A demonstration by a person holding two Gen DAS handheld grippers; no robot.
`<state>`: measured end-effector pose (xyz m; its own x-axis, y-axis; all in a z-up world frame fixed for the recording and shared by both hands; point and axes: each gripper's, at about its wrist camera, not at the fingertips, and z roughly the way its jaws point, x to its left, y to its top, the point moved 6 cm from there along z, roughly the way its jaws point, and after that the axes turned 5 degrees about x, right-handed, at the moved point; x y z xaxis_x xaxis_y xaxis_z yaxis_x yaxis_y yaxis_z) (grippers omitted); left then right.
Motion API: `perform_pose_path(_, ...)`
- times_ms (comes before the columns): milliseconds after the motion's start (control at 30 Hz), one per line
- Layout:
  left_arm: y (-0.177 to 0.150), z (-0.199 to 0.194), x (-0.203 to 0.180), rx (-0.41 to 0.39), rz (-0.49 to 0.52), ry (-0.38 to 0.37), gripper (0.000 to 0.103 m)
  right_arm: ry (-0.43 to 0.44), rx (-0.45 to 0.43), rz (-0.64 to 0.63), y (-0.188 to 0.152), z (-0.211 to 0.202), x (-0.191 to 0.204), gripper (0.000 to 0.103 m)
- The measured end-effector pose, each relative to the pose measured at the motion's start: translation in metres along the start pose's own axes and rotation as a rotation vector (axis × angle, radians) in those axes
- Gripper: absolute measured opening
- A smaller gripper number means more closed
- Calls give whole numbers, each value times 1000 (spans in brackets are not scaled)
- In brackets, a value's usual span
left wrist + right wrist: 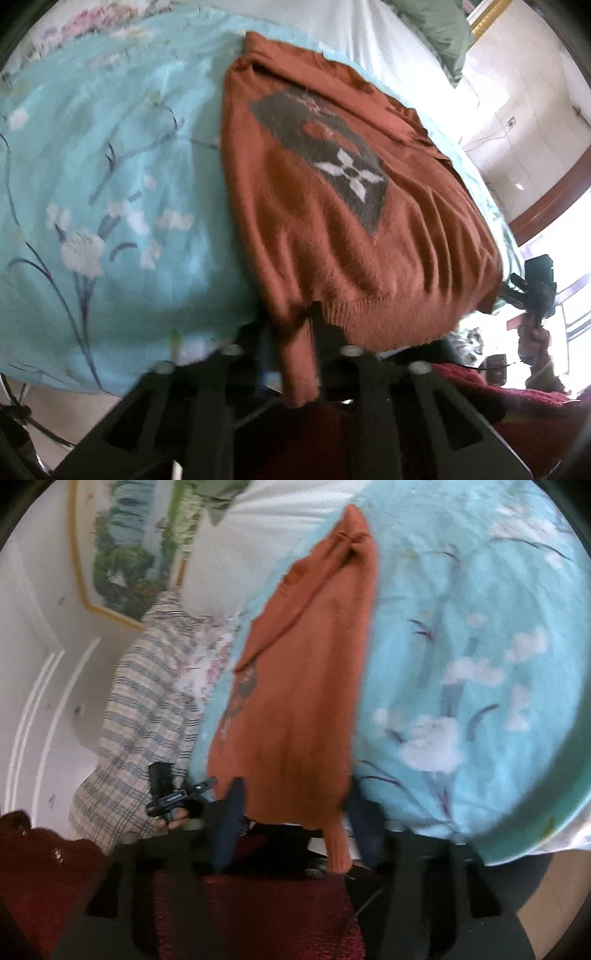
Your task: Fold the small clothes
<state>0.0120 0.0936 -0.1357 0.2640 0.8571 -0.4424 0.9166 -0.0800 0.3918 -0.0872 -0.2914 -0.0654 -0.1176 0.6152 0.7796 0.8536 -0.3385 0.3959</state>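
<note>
So the rust-orange sweater (pixel 332 236) is lying spread out on the bed, on top of a light blue flowery blanket (pixel 110 184), with its ribbed hem hanging over the near edge. There's a grey patch with a white four-petal flower (pixel 349 171) showing on the front, and a sleeve cuff (pixel 299 369) is dangling down off the edge.

In the left wrist view that cuff is hanging right between the fingers of the left gripper (pixel 299 332), and the hem corner is sitting in there too. The fingers are standing close on either side of the cloth and look like they're pinching it, though it's pretty blurry down there.

From the right wrist view the sweater (pixel 306 701) is running away lengthwise, folded narrow, and its near end is lying between the fingers of the right gripper (pixel 291 812). Those fingers are standing wide, one on each side of the cloth, not pressing it. A cuff (pixel 338 849) is hanging down just inside the right-hand finger.

Further out: the other gripper is visible at the hem's far corner in each view, with a hand on its handle. A striped and checked cloth (pixel 147 709) is bunched at the blanket's left side, a white sheet (pixel 266 528) is lying beyond, and a framed landscape picture (pixel 129 546) is hanging on the wall. Something dark red and fuzzy (pixel 251 904) is sitting right below the grippers.
</note>
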Motion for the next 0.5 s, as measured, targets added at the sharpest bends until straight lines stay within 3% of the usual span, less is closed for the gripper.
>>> perform_pose_path(67,0,1,-4,4,0,-32,46,-14,7,-21,0,5,5,65)
perform_pose_path(200,0,6,-14,7,67,5,44,-44,22,-57,1,8,8,60)
perform_pose_path(267,0,8,-15,-7,95,27,21,-51,21,-53,2,10,6,58)
perform_pose_path(300,1,10,-15,-6,92,25,17,-39,18,-44,3,10,5,58)
perform_pose_path(367,4,11,-11,-15,73,2,12,-25,14,-23,3,12,4,58)
perform_pose_path(500,5,11,-6,-16,63,-29,11,-31,16,-67,4,16,5,58)
